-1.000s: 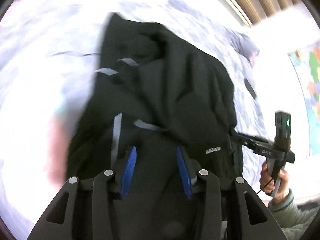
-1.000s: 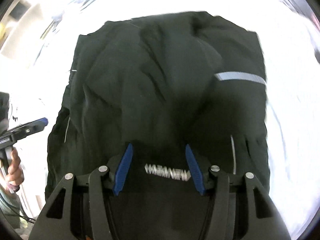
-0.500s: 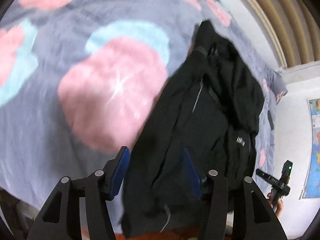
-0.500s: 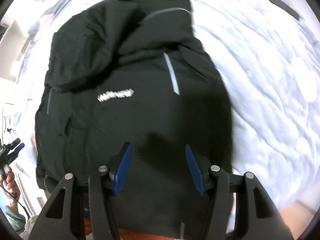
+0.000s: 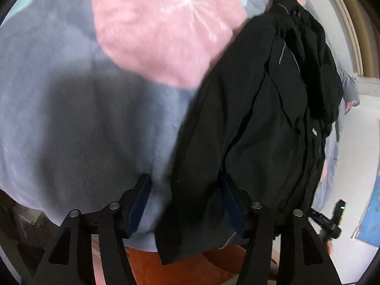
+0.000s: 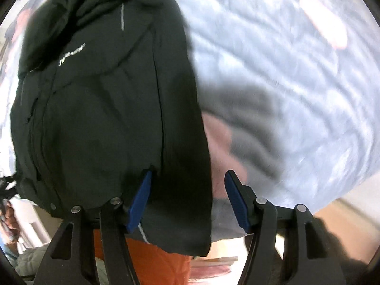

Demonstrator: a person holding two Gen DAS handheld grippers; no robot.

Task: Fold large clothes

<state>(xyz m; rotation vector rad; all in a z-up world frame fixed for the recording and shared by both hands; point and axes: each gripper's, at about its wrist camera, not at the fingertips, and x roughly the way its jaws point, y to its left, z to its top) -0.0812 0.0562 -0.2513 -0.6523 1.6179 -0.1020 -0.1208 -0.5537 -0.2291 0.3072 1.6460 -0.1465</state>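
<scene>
A black jacket (image 5: 261, 123) with grey reflective strips and a small white logo lies lengthwise on a bed. Its hem hangs over the near bed edge. In the left wrist view my left gripper (image 5: 185, 204) is open over the jacket's left hem edge, with cloth between the blue pads. In the right wrist view the jacket (image 6: 99, 109) fills the left half. My right gripper (image 6: 187, 200) is open at the jacket's right hem edge, with cloth between the pads. Neither is closed on the cloth.
The bed is covered with a grey-blue blanket (image 5: 71, 118) with pink and teal blobs. An orange fabric (image 5: 185, 268) lies below the bed edge. A map poster (image 5: 370, 213) hangs on the white wall at right. My right gripper (image 5: 332, 223) shows small in the left wrist view.
Both grippers have pulled back and down toward the near bed edge. They now sit at the jacket's hem corners instead of above its body. Both stay open.
</scene>
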